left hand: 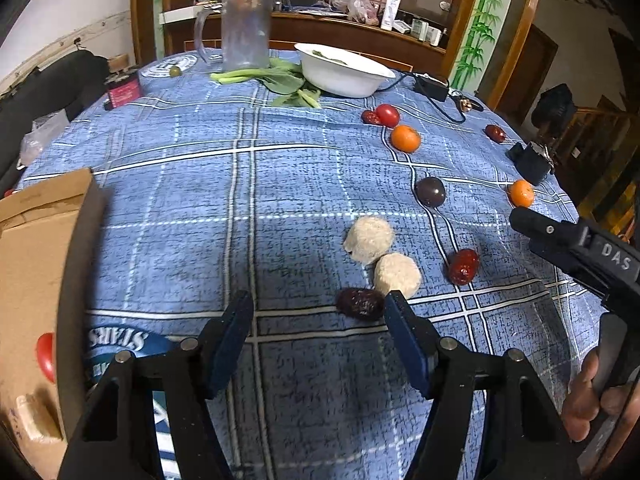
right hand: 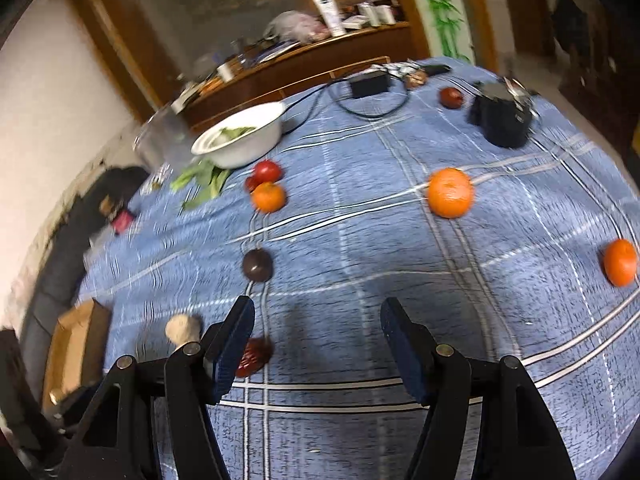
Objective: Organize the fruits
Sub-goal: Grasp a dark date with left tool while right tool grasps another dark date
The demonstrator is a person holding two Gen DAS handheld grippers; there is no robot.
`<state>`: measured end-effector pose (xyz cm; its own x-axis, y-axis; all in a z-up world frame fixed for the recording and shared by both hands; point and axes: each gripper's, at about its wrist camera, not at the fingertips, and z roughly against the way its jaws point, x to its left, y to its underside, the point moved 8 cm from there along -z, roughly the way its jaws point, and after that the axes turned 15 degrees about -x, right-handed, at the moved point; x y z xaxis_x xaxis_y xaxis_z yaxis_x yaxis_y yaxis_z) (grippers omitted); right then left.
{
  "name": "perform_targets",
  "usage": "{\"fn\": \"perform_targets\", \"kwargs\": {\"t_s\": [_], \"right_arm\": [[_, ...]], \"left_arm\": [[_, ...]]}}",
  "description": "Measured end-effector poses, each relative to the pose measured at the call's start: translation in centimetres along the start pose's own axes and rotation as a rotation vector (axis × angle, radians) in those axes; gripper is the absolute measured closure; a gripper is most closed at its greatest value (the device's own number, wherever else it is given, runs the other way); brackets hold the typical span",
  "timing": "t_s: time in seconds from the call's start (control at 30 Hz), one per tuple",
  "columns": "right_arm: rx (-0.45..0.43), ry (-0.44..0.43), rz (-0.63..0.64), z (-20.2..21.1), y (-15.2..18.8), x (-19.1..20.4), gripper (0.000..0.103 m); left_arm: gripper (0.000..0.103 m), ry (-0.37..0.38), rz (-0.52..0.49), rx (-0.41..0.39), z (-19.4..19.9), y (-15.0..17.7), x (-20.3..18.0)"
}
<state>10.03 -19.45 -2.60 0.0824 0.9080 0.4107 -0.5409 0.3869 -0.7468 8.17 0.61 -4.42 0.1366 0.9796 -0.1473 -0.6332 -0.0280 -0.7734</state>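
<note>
My left gripper (left hand: 318, 310) stands open over the blue checked cloth; a dark wrinkled date (left hand: 359, 303) lies just inside its right finger, untouched. Two pale rough balls (left hand: 370, 238) (left hand: 398, 274) sit beyond it, with a red date (left hand: 463, 266), a dark plum (left hand: 431, 191), two oranges (left hand: 405, 138) (left hand: 521, 193) and a red tomato (left hand: 387, 115) further right. A cardboard box (left hand: 36, 272) at left holds a red tomato (left hand: 46, 356). My right gripper (right hand: 318, 316) is open with nothing between its fingers; a red date (right hand: 253, 356) lies by its left finger, the plum (right hand: 257, 265) ahead, oranges (right hand: 450, 192) (right hand: 620, 262) (right hand: 268, 197) beyond.
A white bowl (left hand: 340, 76) with greens, loose leaves (left hand: 280, 80) and a clear jug (left hand: 244, 32) stand at the far edge. A black adapter with cable (right hand: 370, 83) and a black device (right hand: 502, 118) lie at the far right. A hand (left hand: 588, 400) holds the other gripper at right.
</note>
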Motion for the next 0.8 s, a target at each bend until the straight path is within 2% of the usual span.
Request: {"fn": "perform_targets", "kwargs": {"t_s": [0.1, 0.17, 0.23, 0.37, 0.47, 0.63, 0.67, 0.7, 0.73, 0.8], "right_arm": [[0.018, -0.036, 0.010, -0.1, 0.3, 0.8, 0.033], [0.035, -0.049, 0.048, -0.4, 1.0, 2.0, 0.033], [0.058, -0.058, 0.075, -0.7, 1.9, 2.9, 0.034], [0.098, -0.056, 0.124, -1.3, 3.5, 3.7, 0.041], [0.090, -0.038, 0.174, -1.3, 3.8, 4.1, 0.043], [0.079, -0.029, 0.219, -1.4, 4.1, 4.8, 0.043], [0.079, -0.031, 0.229, -1.4, 4.2, 4.9, 0.045], [0.081, -0.041, 0.238, -1.4, 4.3, 5.2, 0.050], [0.085, -0.056, 0.245, -1.4, 4.5, 5.6, 0.054], [0.087, -0.063, 0.266, -1.5, 4.7, 6.0, 0.058]], "left_arm": [[0.045, 0.051, 0.002, 0.003, -0.5, 0.3, -0.6], [0.052, 0.067, -0.032, -0.015, -0.6, 0.2, -1.2], [0.065, 0.090, -0.070, -0.022, -0.6, 0.3, -1.9], [0.066, 0.093, -0.092, -0.027, -0.6, 0.5, -2.2], [0.067, 0.105, -0.067, -0.029, -0.6, 0.4, -2.0], [0.066, 0.107, -0.080, -0.029, -0.6, 0.6, -2.2], [0.068, 0.103, -0.087, -0.029, -0.5, 0.6, -2.3], [0.079, 0.093, -0.095, -0.030, -0.4, 0.6, -2.2], [0.082, 0.088, -0.098, -0.031, -0.4, 0.7, -2.2], [0.082, 0.093, -0.086, -0.031, -0.2, 0.8, -2.0]]}}
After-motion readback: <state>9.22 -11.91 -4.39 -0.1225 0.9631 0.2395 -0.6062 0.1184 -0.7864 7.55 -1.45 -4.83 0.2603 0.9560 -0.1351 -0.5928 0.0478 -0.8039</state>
